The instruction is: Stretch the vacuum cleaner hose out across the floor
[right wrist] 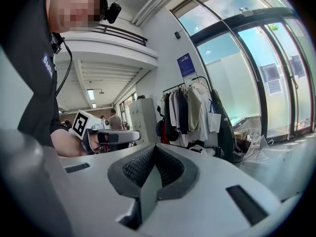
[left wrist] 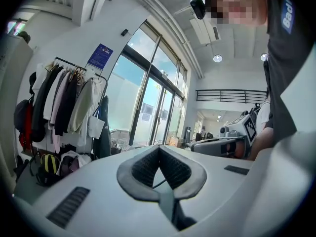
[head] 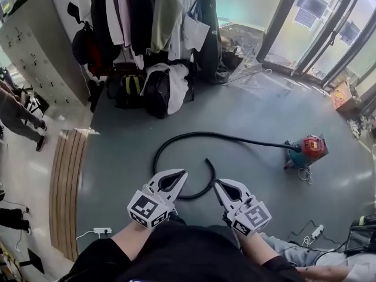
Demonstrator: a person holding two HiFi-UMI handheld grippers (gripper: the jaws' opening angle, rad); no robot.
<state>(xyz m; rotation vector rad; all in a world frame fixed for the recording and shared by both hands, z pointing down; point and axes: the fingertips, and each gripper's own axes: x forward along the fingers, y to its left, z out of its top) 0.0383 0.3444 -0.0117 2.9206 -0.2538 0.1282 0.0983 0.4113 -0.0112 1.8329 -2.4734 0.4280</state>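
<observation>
A black vacuum hose (head: 200,135) lies in a loose loop on the grey floor. One end joins the red and teal vacuum cleaner (head: 308,150) at the right. Its free end (head: 207,161) curls back toward me, between the two grippers. My left gripper (head: 183,173) is shut and empty, just left of that end. My right gripper (head: 216,184) is also shut and empty, just right of it. Both are held level above the floor, apart from the hose. The left gripper view shows its jaws (left wrist: 159,148) closed, and the right gripper view shows the same (right wrist: 154,147).
A clothes rack (head: 153,16) with bags (head: 147,90) under it stands ahead. Grey lockers (head: 35,51) and a walking person (head: 17,113) are at the left. Glass doors (head: 317,28) are at the back right. A power strip (head: 103,231) and cables (head: 311,234) lie near my feet.
</observation>
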